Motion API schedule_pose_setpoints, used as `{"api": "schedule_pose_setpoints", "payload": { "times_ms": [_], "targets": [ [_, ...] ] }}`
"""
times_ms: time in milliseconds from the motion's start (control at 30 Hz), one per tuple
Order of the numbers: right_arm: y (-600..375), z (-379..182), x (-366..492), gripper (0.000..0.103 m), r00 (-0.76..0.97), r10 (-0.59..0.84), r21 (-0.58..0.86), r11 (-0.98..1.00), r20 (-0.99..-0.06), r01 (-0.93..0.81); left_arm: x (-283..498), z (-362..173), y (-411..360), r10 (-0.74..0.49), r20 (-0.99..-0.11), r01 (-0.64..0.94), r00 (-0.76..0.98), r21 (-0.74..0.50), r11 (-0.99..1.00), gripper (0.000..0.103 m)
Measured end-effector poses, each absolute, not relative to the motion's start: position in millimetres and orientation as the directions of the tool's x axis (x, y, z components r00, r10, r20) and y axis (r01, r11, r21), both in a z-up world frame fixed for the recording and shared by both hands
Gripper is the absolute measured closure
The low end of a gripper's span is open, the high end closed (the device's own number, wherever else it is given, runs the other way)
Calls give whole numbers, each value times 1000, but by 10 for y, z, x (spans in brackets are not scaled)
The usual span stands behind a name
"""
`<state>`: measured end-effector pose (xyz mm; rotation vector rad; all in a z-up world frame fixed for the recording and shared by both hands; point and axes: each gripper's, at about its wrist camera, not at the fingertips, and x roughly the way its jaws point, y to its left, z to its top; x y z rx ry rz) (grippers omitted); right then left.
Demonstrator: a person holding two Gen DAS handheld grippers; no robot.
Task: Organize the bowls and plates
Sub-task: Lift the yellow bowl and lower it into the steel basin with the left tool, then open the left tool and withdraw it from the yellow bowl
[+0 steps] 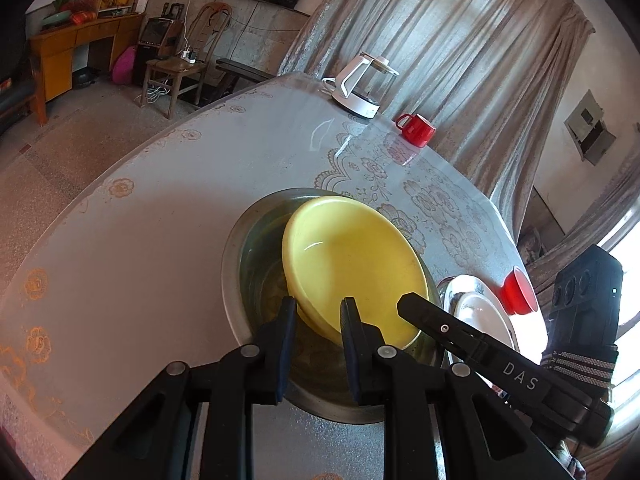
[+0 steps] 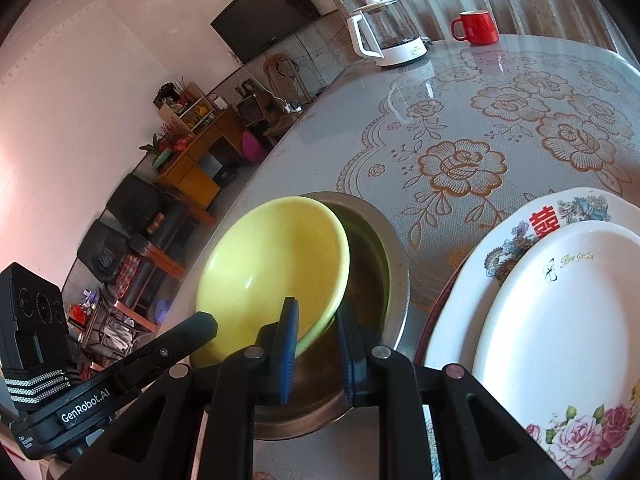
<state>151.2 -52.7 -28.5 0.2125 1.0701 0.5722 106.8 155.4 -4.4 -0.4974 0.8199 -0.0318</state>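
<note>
One yellow bowl (image 1: pixel 352 264) tilted in one steel basin (image 1: pixel 236 264), two stacked plates (image 2: pixel 560 320), both grippers' fingers (image 1: pixel 286 344) apart astride bowl rim.

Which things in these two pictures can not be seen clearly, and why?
- Bottom of the metal basin: both views, covered by the tilted yellow bowl and the tongs.
- Whether the left tongs and right tongs really press the bowl rim: both views, the pads overlap it.
- Plate stack: right wrist view, cut off by the frame edge.
- Red bowl: left wrist view, washed out by window glare.
</note>
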Motion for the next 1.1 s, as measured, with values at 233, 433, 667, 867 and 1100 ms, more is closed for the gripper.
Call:
{"api": "schedule_pose_setpoints", "payload": {
  "times_ms": [233,433,667,867,1100],
  "targets": [
    [-438,-286,1481,79,354,521,404,843,-777,-354,1031,-45,1565,-208,-686,-161,697,-433,887,76],
    [-376,-262,1420,76,363,493,360,854,-790,-376,1034,-30,1574,-200,-684,-163,701,-427,890,70],
    [-378,-269,1396,75,368,494,358,853,-788,-379,1028,-37,1531,-203,-681,-146,704,-418,897,70],
    [-401,-258,1356,75,368,503,370,850,-782,-376,1011,-32,1526,-209,-679,-140,704,-421,896,68],
    [-426,-232,1323,75,368,512,381,846,-776,-374,966,-16,1491,-191,-680,-137,708,-397,907,65]
  ]
}}
